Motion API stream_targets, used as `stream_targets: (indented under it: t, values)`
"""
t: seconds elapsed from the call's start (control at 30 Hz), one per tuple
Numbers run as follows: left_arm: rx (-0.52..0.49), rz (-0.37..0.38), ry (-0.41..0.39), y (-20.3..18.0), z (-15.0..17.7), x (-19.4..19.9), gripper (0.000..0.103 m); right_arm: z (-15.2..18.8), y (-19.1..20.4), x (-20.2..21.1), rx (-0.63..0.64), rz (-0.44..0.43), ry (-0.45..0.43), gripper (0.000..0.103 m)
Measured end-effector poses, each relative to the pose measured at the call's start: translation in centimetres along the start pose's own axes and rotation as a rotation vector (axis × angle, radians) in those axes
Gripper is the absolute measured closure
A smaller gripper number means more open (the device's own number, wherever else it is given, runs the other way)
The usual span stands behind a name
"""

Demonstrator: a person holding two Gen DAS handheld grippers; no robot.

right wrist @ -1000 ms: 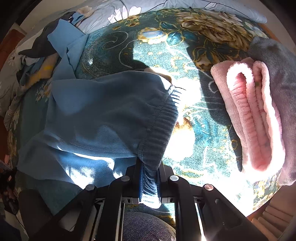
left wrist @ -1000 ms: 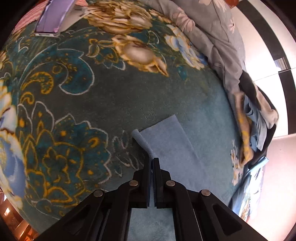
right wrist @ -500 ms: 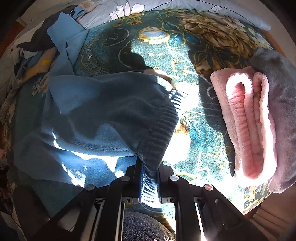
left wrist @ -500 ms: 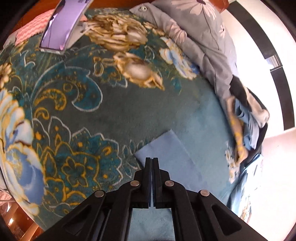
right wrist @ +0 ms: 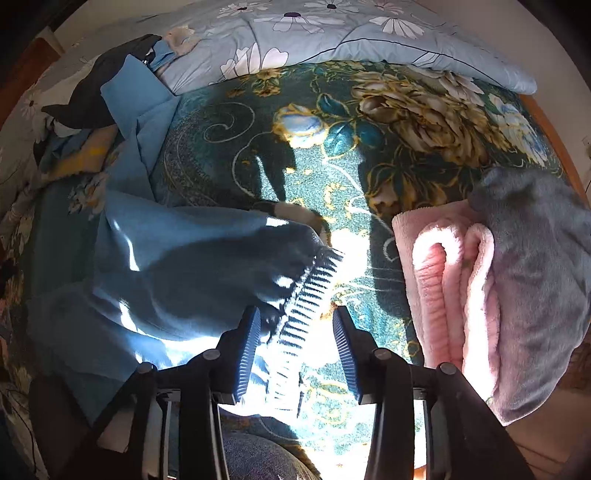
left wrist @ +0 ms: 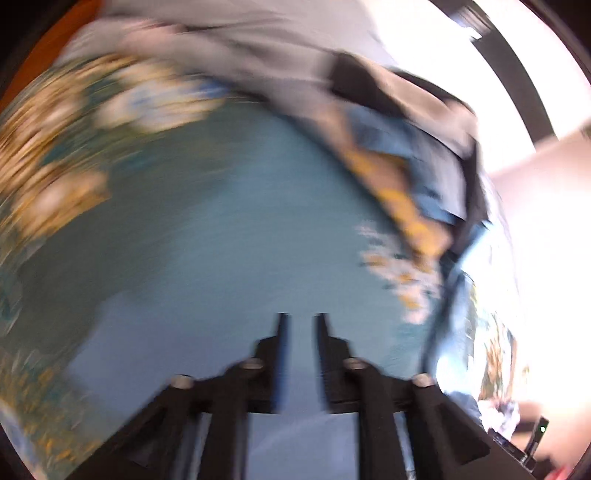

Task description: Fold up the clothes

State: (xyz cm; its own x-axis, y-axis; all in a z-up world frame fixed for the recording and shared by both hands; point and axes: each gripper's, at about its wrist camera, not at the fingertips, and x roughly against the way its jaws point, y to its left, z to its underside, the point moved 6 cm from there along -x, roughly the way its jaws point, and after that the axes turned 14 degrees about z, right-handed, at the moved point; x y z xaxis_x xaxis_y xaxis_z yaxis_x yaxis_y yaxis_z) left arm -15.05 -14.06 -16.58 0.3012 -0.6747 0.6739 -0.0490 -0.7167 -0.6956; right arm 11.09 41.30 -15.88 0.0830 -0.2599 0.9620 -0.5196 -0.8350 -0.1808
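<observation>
A blue garment [right wrist: 184,266] with a ribbed waistband [right wrist: 310,295] lies on the teal floral blanket [right wrist: 332,155]. My right gripper [right wrist: 299,314] is open, its jaws on either side of the waistband without pinching it. My left gripper [left wrist: 301,321] is open and empty above blue cloth [left wrist: 207,354]; that view is heavily blurred by motion.
A folded pink and grey fleece stack [right wrist: 491,295] lies at the right. A heap of unfolded clothes [right wrist: 96,110] sits at the far left, also in the left wrist view [left wrist: 406,155]. A flowered quilt [right wrist: 332,33] lies along the back.
Both grippers have opened. The right one let go of the waistband, which now lies slack between its jaws. The left one let go of the blue cloth and swung quickly to the right.
</observation>
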Motion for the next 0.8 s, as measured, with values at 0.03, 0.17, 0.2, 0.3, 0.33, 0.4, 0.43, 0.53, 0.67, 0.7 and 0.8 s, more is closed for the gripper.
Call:
stream_targets:
  t: [0.03,0.17,0.2,0.3,0.33,0.4,0.43,0.53,0.67,0.7,0.8]
  values:
    - [-0.041,0.032,0.024,-2.6,-1.1,-2.2,0.051,-0.2,0.1,-0.6,-0.006,-0.001,0.006,0.057]
    - [-0.222,0.122,0.135,-13.0,-4.8,-11.4,0.04,0.2,-0.1,-2.5,-0.026,-0.007,0.034,0.057]
    - [-0.266,0.124,0.158,-15.2,-5.3,-13.6,0.04,0.3,-0.2,-2.7,-0.032,-0.015,0.039,0.057]
    - [-0.343,0.107,0.22,-19.2,-6.2,-19.5,0.04,0.5,-0.5,-3.5,-0.051,-0.042,0.048,0.057]
    - [-0.363,0.093,0.238,-20.2,-6.4,-21.4,0.04,0.5,-0.6,-3.6,-0.052,-0.047,0.048,0.057]
    - [-0.375,0.057,0.27,-20.9,-6.7,-24.4,0.04,0.5,-0.6,-3.8,-0.055,-0.059,0.048,0.057]
    - [-0.368,0.049,0.286,-20.9,-6.7,-25.8,0.04,0.6,-0.6,-3.7,-0.056,-0.064,0.047,0.057]
    - [-0.334,0.042,0.295,-20.8,-6.4,-27.7,0.043,0.6,-0.8,-4.0,-0.06,-0.081,0.044,0.056]
    - [-0.251,0.085,0.27,-20.4,-6.5,-28.4,0.072,0.8,-1.0,-4.5,-0.077,-0.106,0.05,0.056]
    - [-0.236,0.1,0.259,-20.4,-6.7,-28.3,0.089,0.9,-1.1,-4.6,-0.084,-0.114,0.051,0.056]
    - [-0.238,0.132,0.21,-21.2,-7.1,-26.9,0.099,1.0,-1.2,-4.5,-0.096,-0.127,0.049,0.056]
